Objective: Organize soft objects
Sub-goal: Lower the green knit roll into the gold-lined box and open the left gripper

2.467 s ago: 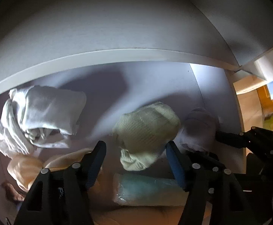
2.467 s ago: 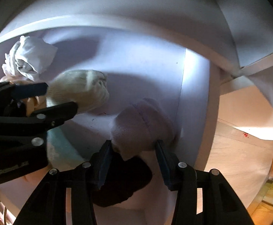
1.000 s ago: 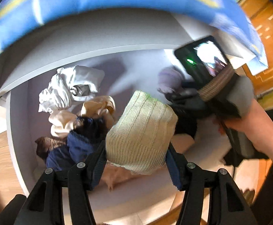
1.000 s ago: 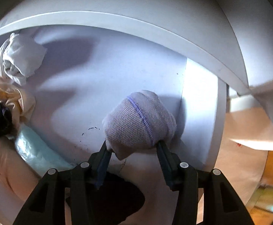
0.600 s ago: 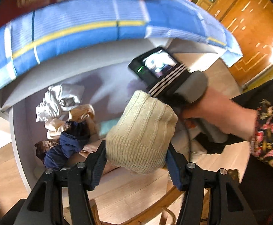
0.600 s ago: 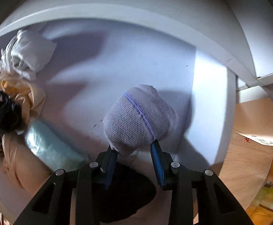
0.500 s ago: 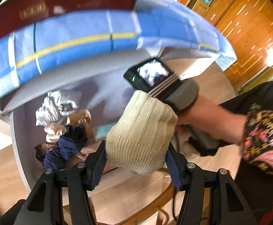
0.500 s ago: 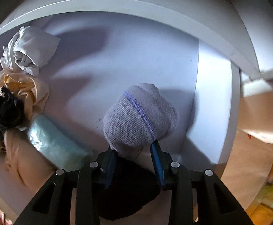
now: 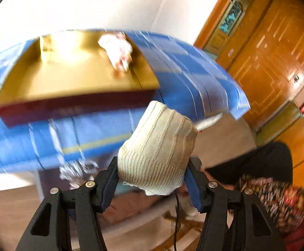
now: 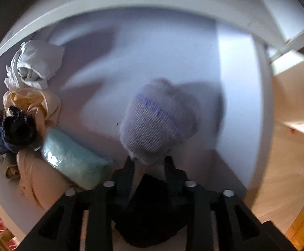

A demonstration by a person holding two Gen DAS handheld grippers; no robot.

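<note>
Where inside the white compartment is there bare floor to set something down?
Bare: the white compartment's middle and back, between the white cloth and the lilac sock bundle. Crowded: the left edge, with cloths and the pale green packet.

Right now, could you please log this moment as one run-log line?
left gripper: shut on cream knit sock bundle | right gripper: opening, grey sock bundle between its fingers | white shelf: clothes pile at left
</note>
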